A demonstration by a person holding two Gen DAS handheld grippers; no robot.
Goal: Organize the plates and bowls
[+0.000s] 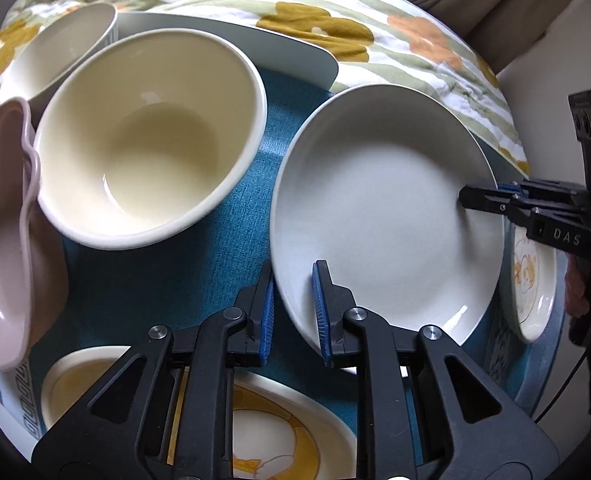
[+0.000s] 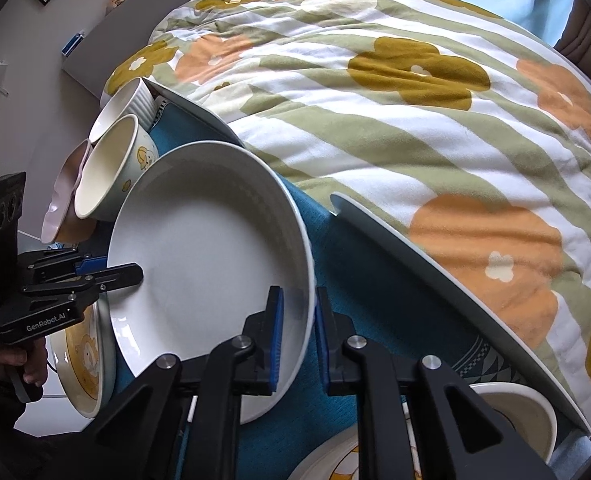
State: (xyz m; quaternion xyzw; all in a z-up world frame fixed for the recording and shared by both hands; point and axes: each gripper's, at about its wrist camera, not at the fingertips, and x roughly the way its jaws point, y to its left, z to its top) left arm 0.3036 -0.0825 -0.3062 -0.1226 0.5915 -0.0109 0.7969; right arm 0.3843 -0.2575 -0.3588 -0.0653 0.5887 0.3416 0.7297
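Note:
A white deep plate (image 1: 379,208) (image 2: 211,256) sits tilted over the teal mat (image 1: 247,216). My left gripper (image 1: 293,308) straddles its near-left rim, one finger inside and one outside, with small gaps at the pads. My right gripper (image 2: 298,336), also in the left wrist view (image 1: 483,196), straddles the opposite rim the same way. A cream bowl (image 1: 151,136) (image 2: 111,172) stands to the left, with a pink bowl (image 1: 3,240) (image 2: 65,192) and a ribbed white bowl (image 1: 59,52) (image 2: 127,100) beside it.
Yellow-patterned plates lie near me (image 1: 279,420) and at the right (image 1: 531,280) (image 2: 83,356). A white bowl (image 2: 511,412) sits bottom right. A grey tray edge (image 1: 231,40) (image 2: 435,268) borders a flowered quilt (image 2: 395,100) behind.

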